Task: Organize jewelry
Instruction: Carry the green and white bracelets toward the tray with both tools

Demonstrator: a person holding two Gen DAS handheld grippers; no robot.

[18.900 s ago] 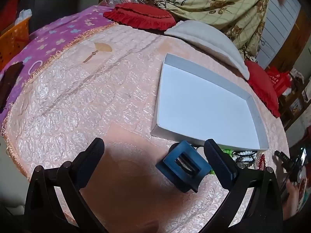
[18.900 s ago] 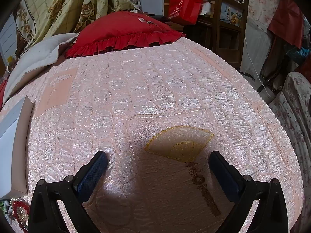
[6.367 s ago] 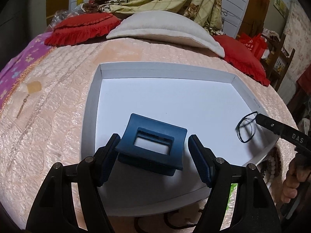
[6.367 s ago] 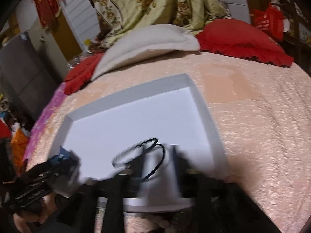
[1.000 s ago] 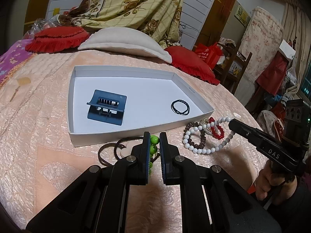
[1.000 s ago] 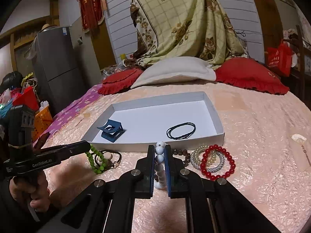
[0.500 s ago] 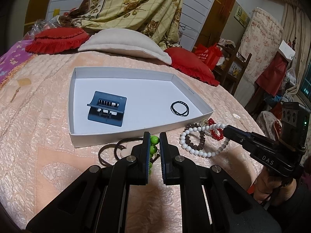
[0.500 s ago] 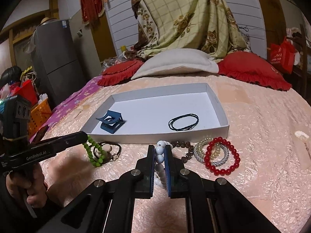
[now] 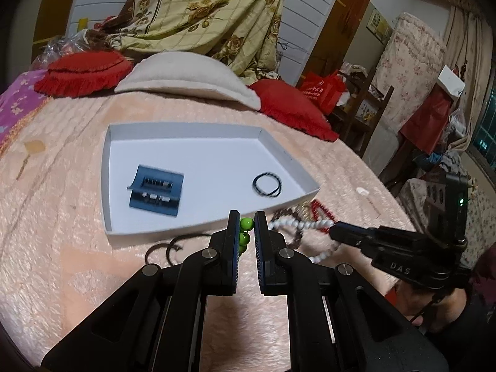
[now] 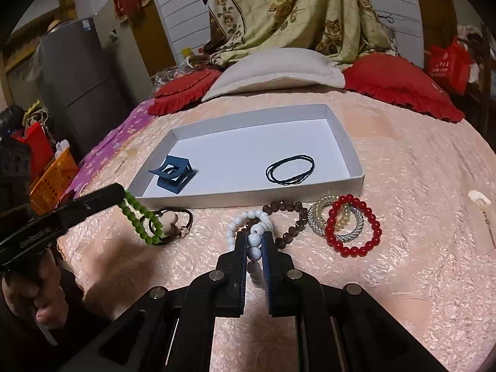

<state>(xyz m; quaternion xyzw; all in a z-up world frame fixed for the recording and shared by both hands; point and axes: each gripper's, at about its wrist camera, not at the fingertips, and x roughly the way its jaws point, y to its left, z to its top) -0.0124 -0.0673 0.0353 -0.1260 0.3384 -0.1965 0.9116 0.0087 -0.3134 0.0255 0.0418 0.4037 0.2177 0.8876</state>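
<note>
**Two bracelets gripped, tray waiting**

Left wrist view: the left gripper (image 9: 247, 226) was pinched narrow on the green bead bracelet (image 9: 246, 223), just short of the white tray's (image 9: 107, 167) near wall; the blue hair clip (image 9: 156, 189) and black hair tie (image 9: 267, 184) already lay inside.

Right wrist view: the right gripper (image 10: 254, 241) was clamped on the white bead bracelet (image 10: 248, 217), beside the brown bead bracelet (image 10: 290, 217) and red bead bracelet (image 10: 353, 226) on the bedspread. Judged next: carry both over the wall, then release.

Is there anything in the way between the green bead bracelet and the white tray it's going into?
Only the tray's low near wall, which the green bracelet, clamped in the left gripper, must clear. Inside, the blue hair clip and black hair ties leave bare floor between them.
</note>
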